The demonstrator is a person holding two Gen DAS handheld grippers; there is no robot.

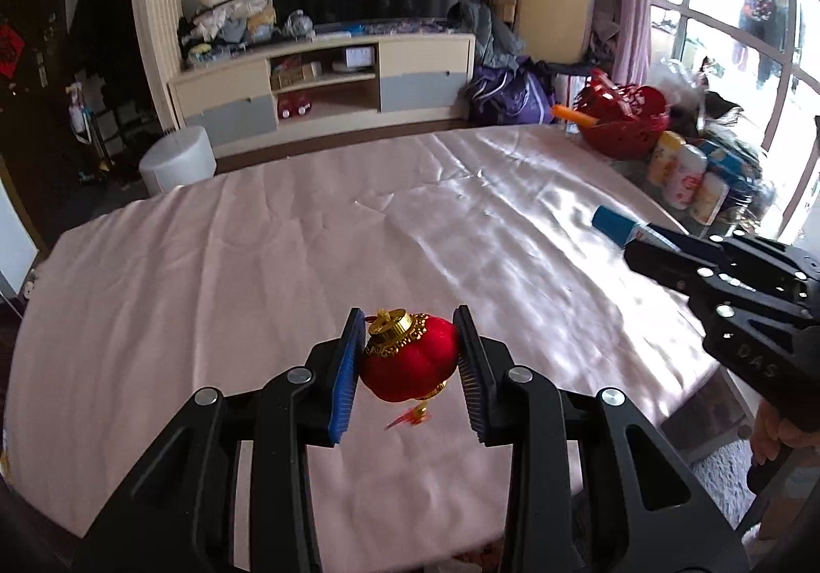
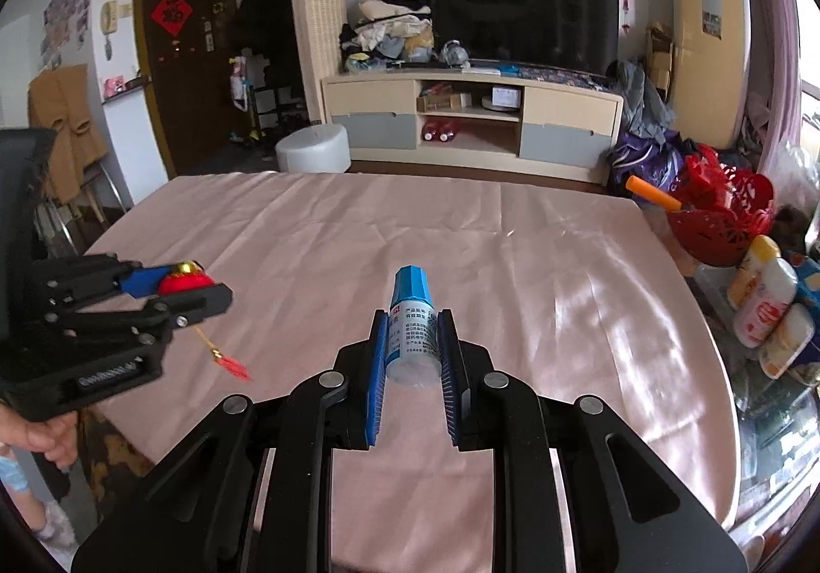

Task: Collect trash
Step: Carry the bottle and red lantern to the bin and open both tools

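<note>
Pink cloth covers our table. Over its near left edge, our left gripper pinches a red lantern ornament, gold cap tilted up-left, tassel hanging. Rightward, our right gripper clamps a blue-capped bottle, cap pointing forward along the fingers.

Two held items above a cloth-covered table, with the far-side furniture.

The left gripper holds a lantern ornament above the table's near edge, its tassel hanging clear of the cloth. To its right, the right gripper holds a small bottle, cap pointing toward the far edge. A basket sits at the far right corner; a pack of bottles lies just before it along the right edge. Beyond the far edge stands a TV cabinet bearing a television, with a round stool before its left end.
</note>
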